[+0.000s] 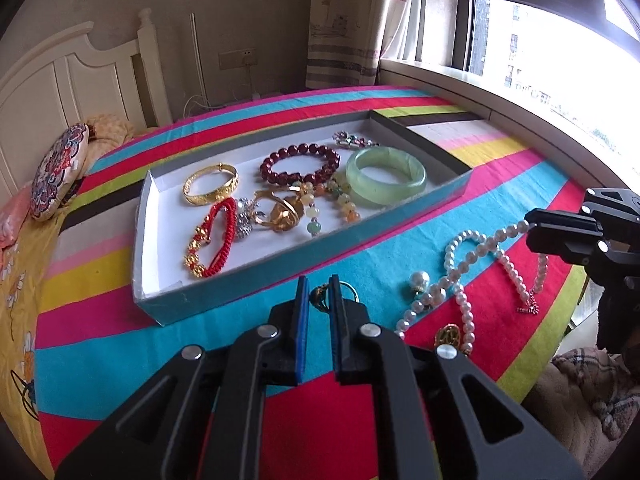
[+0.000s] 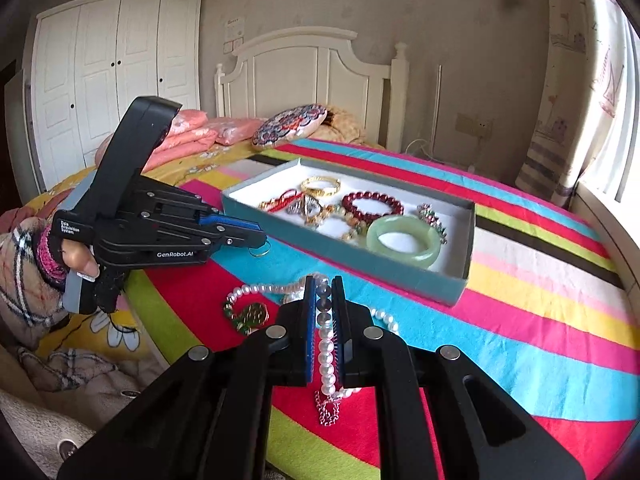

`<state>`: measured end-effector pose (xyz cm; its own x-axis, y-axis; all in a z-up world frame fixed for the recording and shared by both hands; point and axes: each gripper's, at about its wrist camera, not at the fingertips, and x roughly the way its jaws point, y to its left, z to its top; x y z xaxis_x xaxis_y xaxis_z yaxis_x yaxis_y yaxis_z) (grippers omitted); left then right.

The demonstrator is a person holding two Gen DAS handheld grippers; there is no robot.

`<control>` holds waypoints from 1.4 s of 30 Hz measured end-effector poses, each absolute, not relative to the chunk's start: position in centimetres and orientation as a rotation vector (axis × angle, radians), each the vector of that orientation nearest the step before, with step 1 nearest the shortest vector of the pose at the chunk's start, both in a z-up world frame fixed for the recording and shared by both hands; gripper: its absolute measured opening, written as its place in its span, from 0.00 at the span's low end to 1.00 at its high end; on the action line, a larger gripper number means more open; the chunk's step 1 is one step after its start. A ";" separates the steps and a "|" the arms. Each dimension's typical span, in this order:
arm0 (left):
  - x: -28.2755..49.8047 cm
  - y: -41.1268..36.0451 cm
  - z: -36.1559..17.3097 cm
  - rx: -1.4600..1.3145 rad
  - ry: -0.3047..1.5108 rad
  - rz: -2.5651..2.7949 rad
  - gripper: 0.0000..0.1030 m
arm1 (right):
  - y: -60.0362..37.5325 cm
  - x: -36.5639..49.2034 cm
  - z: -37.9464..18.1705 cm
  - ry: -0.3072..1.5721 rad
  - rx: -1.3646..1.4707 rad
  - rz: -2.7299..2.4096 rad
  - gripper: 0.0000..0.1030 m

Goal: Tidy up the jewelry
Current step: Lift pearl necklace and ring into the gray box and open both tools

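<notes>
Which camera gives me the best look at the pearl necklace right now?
The left wrist view: the pearl necklace shows almost whole there, looped on the striped cloth, one end in the right gripper. In the right wrist view the strand runs between the jaws, which hide parts of it.

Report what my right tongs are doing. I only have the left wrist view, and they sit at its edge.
Observer: The right tongs are shut on the pearl necklace. The strand runs down between the pads.
Operator: Name whatever lies half hidden behind my left tongs.
Observer: A green and gold pendant, on the striped cloth beside the pearls.
Operator: Describe my left tongs from the side.
Observer: The left tongs pinch a gold ring. It sticks out under their tip, outside the tray.
</notes>
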<state>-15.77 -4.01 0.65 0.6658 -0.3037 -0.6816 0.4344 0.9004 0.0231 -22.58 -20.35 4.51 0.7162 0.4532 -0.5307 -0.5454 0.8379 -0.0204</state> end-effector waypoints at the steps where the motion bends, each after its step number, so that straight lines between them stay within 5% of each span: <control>1: -15.9 -4.0 1.0 0.193 0.724 -0.418 0.09 | -20.4 -22.6 4.8 0.525 -0.182 0.548 0.09; 25: -17.5 -3.5 10.2 0.254 0.511 -0.394 0.09 | -21.1 -22.0 20.5 0.150 -0.258 0.453 0.09; 42: -7.9 0.9 8.3 0.096 0.626 -0.312 0.09 | -14.4 -9.8 21.1 0.267 -0.248 0.506 0.09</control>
<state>-7.86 0.92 8.26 0.7654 -0.2581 -0.5896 0.3157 0.9489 -0.0056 -9.80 -14.42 21.14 0.8415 0.4419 -0.3109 -0.5061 0.8462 -0.1671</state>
